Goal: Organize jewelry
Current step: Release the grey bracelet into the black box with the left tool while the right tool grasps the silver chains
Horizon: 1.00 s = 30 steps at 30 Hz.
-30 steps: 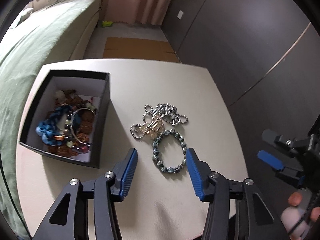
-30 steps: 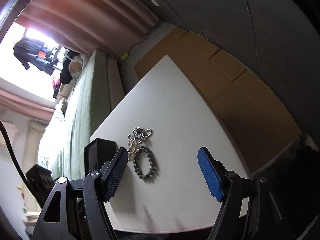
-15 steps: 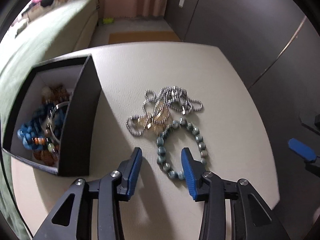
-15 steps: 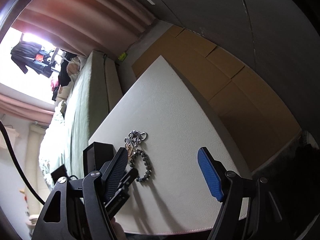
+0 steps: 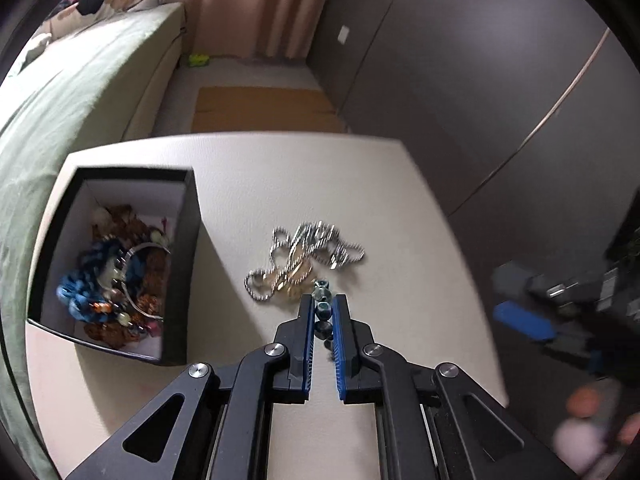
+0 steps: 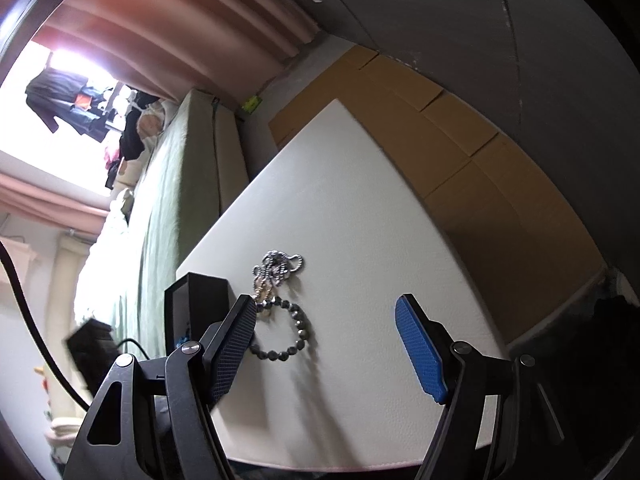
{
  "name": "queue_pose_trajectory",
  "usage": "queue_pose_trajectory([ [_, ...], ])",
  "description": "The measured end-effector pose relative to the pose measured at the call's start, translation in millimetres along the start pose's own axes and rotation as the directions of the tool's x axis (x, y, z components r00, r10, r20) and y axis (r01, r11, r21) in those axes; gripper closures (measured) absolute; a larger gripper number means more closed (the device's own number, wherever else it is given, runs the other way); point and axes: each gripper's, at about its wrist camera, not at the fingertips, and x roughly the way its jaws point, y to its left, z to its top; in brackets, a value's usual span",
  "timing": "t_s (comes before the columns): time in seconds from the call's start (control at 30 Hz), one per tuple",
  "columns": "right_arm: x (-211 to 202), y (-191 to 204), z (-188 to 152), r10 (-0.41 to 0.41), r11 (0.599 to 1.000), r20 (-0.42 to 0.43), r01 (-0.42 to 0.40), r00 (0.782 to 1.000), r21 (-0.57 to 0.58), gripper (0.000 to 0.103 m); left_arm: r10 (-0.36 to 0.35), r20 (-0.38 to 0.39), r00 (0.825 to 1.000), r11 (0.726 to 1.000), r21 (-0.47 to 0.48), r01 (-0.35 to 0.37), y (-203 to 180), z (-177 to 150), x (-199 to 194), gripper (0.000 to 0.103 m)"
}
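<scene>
My left gripper (image 5: pixel 322 303) is shut on a grey-blue bead bracelet (image 5: pixel 323 312), its beads pinched between the blue pads above the white table (image 5: pixel 340 184). In the right wrist view the bracelet (image 6: pixel 294 336) hangs as a loop near the table. A silver ball chain tangled with a gold piece (image 5: pixel 304 258) lies just beyond it, also shown in the right wrist view (image 6: pixel 278 266). A black box (image 5: pixel 180 280) at the left holds several bracelets (image 5: pixel 116 280). My right gripper (image 6: pixel 326 344) is open and empty, at the table's near right edge.
A green sofa (image 5: pixel 60 92) runs along the table's left side. Brown cardboard (image 5: pixel 264 108) lies on the floor beyond the table. A dark wall (image 5: pixel 460 80) stands to the right. The black box also shows in the right wrist view (image 6: pixel 196 308).
My left gripper has closed on the bead bracelet, which is now bunched between the pads, and has pulled back and up. My right gripper has stayed open and almost still.
</scene>
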Motion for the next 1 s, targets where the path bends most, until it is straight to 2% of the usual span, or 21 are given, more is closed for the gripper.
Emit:
queue_pose_trajectory([
  [0.2, 12, 15, -2, 0.008, 0.999, 0.005, -0.008, 1.0, -0.044, 0.03, -0.058, 0.064, 0.996, 0.997, -0.046, 0.061, 19, 16, -31, 0.095],
  [0.33, 24, 25, -2, 0.004, 0.998, 0.005, -0.003, 1.0, -0.071, 0.035, -0.077, 0.098, 0.992, 0.993, -0.08, 0.085, 35, 23, -49, 0.094],
  [0.47, 41, 35, 0, -0.002, 0.994, -0.002, 0.002, 1.0, -0.106, 0.043, -0.08, 0.129, 0.988, 0.989, -0.112, 0.095, 52, 31, -60, 0.095],
  [0.63, 65, 50, 3, -0.019, 0.987, -0.011, 0.017, 1.0, -0.161, 0.045, -0.081, 0.153, 0.985, 0.983, -0.151, 0.104, 74, 38, -68, 0.094],
  [0.87, 92, 74, 6, -0.087, 0.956, 0.005, 0.085, 0.996, -0.28, 0.045, -0.082, 0.159, 0.984, 0.972, -0.204, 0.114, 100, 39, -69, 0.095],
  [1.0, 102, 87, 4, -0.137, 0.928, 0.044, 0.144, 0.99, -0.343, 0.045, -0.081, 0.156, 0.984, 0.969, -0.221, 0.115, 108, 37, -69, 0.095],
])
